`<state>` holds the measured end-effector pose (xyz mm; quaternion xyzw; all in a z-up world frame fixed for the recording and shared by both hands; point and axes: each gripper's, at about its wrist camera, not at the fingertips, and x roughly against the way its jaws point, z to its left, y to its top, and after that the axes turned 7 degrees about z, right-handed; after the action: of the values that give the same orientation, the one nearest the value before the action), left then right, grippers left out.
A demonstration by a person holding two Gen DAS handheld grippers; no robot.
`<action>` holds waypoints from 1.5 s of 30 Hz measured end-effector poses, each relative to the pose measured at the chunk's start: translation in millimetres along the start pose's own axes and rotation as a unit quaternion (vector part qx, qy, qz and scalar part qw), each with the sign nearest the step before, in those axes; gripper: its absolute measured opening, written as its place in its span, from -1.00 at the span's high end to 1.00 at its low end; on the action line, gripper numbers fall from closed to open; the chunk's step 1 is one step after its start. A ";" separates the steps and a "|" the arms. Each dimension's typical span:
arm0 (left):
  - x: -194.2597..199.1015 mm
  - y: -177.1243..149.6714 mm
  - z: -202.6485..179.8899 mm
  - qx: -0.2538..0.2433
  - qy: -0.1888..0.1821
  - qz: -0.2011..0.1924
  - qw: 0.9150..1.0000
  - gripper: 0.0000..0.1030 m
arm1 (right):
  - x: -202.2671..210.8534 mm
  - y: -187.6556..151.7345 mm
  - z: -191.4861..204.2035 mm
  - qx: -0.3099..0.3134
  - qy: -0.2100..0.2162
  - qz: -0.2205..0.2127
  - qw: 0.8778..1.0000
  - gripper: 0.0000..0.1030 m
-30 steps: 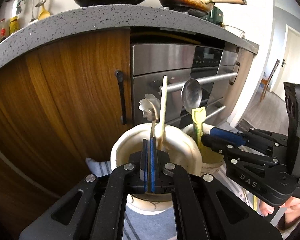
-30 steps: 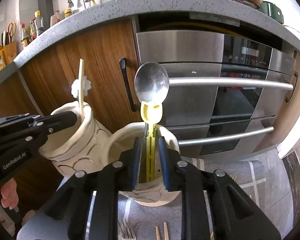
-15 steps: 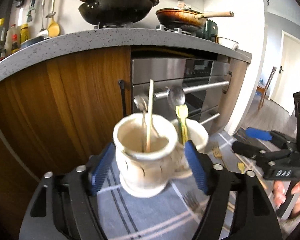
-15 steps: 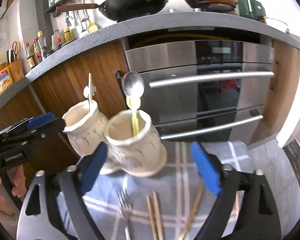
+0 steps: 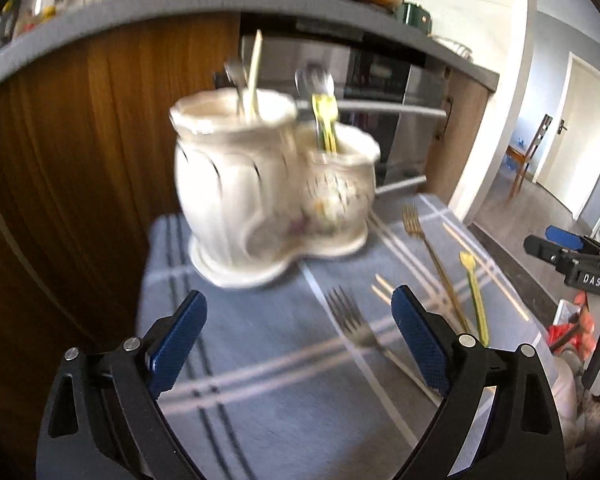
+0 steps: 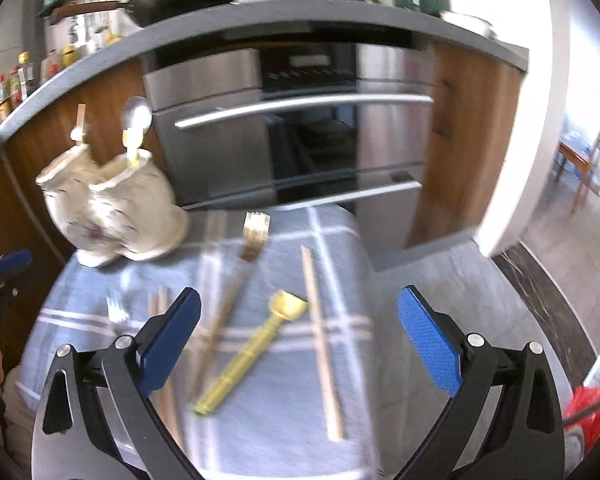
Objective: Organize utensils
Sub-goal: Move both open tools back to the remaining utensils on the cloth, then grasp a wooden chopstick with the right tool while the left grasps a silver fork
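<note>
Utensils [image 6: 242, 364] lie on cloth [image 5: 284, 360] (both tools gape empty).

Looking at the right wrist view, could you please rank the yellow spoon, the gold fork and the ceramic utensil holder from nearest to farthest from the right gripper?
From the right gripper:
1. yellow spoon, on the cloth between the open fingers.
2. gold fork, farther up the cloth, its tines pointing away.
3. ceramic utensil holder, far left corner of the cloth, by the wooden cabinet.
</note>
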<state>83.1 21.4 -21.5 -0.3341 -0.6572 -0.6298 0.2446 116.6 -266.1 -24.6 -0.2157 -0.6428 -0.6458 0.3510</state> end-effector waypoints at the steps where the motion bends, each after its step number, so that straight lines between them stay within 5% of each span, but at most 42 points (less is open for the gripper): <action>1: -6.7 -4.2 -2.8 0.001 -0.004 0.010 1.000 -0.81 | -2.2 -4.5 -8.3 -0.005 -0.010 0.003 1.000 -0.89; 9: -34.0 -10.0 -22.7 -0.014 -0.002 0.039 0.999 -0.81 | -26.2 -24.5 -24.7 0.014 -0.025 0.038 0.999 -0.82; 19: -59.9 -9.9 -24.9 -0.008 -0.010 0.071 0.997 -0.77 | -55.7 -28.4 3.9 0.105 -0.012 0.090 0.990 -0.12; 23: -69.0 -5.6 -26.7 -0.012 -0.022 0.076 0.997 -0.51 | -66.2 -25.7 10.0 0.119 -0.016 0.106 0.987 0.17; 36: -88.1 -2.5 -33.2 -0.034 -0.034 0.085 0.995 0.33 | -86.7 -5.6 -4.5 0.073 0.019 0.122 0.990 0.52; 40: -90.0 0.4 -31.6 -0.030 -0.048 0.084 0.995 0.60 | -88.8 -2.6 -2.5 0.074 0.020 0.124 0.989 0.87; 45: -86.3 1.8 -32.3 -0.035 -0.059 0.076 0.995 0.84 | -88.1 -5.0 -5.9 0.055 0.023 0.114 0.992 0.89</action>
<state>137.9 -22.0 -81.6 -0.4278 -0.6209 -0.6110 0.2410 172.2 -256.7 -92.8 -0.2535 -0.6403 -0.5700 0.4482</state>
